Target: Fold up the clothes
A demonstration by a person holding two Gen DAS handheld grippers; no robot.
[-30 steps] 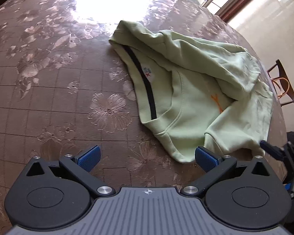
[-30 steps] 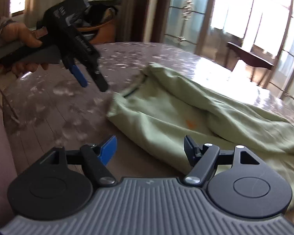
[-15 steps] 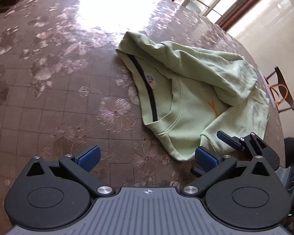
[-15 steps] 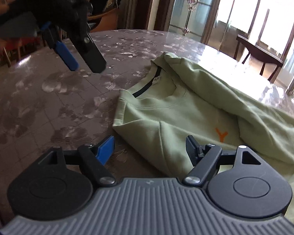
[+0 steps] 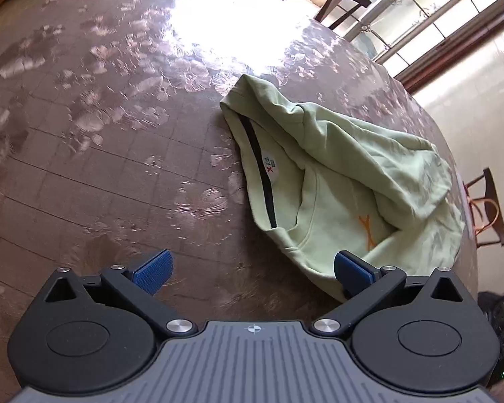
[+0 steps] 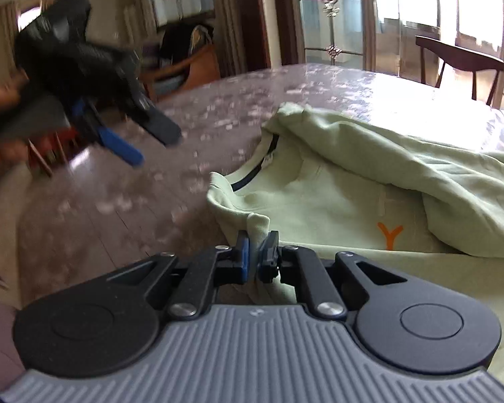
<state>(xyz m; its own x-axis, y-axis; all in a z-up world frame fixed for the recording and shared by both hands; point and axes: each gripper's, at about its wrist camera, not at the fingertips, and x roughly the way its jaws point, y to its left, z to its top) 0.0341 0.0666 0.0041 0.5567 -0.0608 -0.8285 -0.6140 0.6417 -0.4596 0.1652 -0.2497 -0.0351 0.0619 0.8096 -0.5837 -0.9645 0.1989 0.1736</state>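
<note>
A light green sweatshirt [image 5: 352, 174] with a black neck band and an orange Y print lies crumpled on the brown flowered table [image 5: 117, 168]. My right gripper [image 6: 256, 245] is at the sweatshirt's [image 6: 336, 201] near edge beside the collar. Its jaws are closing, and a small raised fold of green cloth is pinched between the pads. My left gripper [image 5: 252, 268] hangs open over bare tablecloth just left of the sweatshirt's near corner, with nothing between its fingers. In the right wrist view it shows blurred as the left gripper [image 6: 134, 141], held in a hand above the table [image 6: 218, 107].
A dark wooden chair [image 6: 460, 57] stands past the table's far side by the glass doors. Another wooden chair [image 5: 487, 208] stands on the floor past the table's right edge. Bare tablecloth stretches to the left of and beyond the sweatshirt.
My right gripper moved onto the sweatshirt's near edge and its jaws went from wide open to pinching a fold. My left gripper stayed open and rolled a little.
</note>
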